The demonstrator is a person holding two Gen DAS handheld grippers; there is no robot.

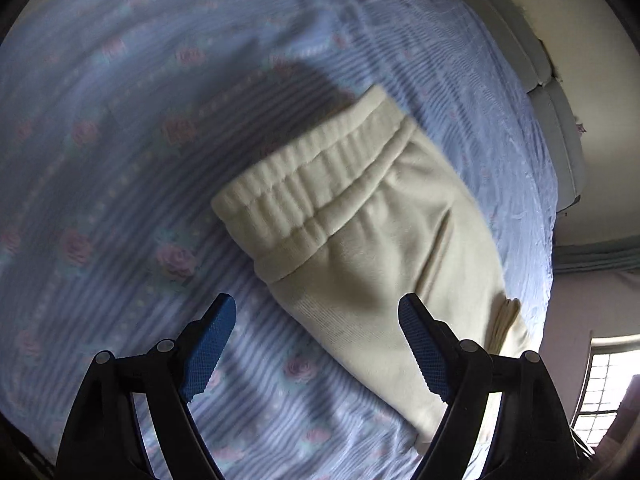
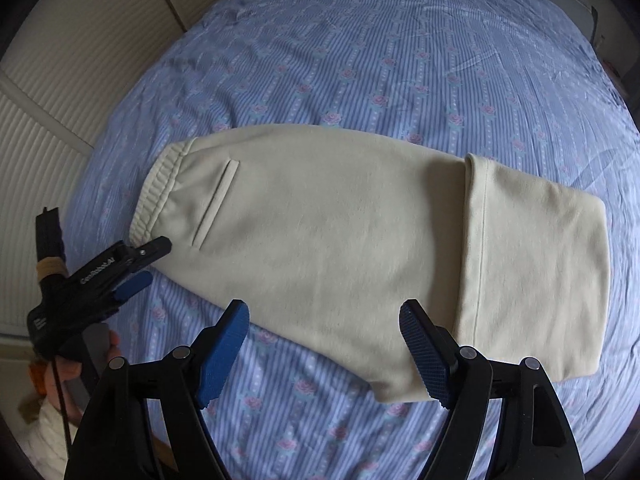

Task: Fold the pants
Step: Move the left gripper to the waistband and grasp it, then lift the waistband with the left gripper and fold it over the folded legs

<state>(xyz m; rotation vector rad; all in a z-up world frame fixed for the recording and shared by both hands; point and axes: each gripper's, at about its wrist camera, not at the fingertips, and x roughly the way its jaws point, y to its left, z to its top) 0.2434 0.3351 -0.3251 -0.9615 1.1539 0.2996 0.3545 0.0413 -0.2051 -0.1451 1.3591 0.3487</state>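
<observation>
Now we hold both tongs, left [image 1: 318,322] and right [image 2: 324,326], wide and empty above the pants [image 2: 340,232]; a shallow pinch at the waistband [image 1: 304,196] just ahead could catch one layer and spoil the fold.

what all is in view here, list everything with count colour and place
pants: one, cream, partly folded flat on the bed, waistband at one end
bedsheet: one, blue striped with pink roses, under the pants
window: one, bright, beside the bed
left hand-held gripper: one, black with blue pads, open, empty, near the waistband
right hand-held gripper: one, black with blue pads, open, empty, above the pants' near edge
person's hand: one, holding the left hand-held gripper
</observation>
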